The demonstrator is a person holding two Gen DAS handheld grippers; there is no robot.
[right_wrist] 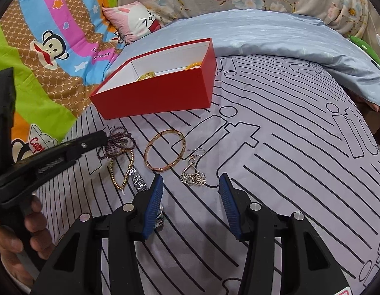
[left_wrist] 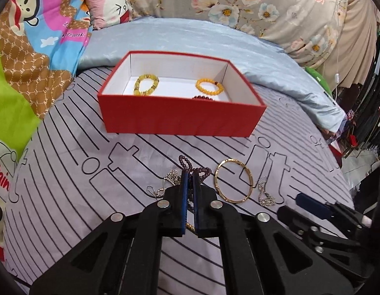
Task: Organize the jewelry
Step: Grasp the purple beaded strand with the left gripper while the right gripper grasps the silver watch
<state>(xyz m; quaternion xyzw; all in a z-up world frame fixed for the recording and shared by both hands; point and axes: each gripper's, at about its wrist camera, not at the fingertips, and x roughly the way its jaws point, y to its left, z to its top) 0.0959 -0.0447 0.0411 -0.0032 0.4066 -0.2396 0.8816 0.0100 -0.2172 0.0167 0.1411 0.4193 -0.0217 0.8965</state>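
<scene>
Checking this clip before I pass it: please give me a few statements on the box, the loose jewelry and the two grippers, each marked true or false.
1. The left gripper is shut on the purple bead string. True.
2. The right gripper holds the bangle. False: its jaws stand open and empty, and the bangle lies on the bed.
3. The red box already holds two yellow bracelets. True.
4. The box has its lid on. False: it is open at the top.
5. A silver earring lies beside the bangle. True.
</scene>
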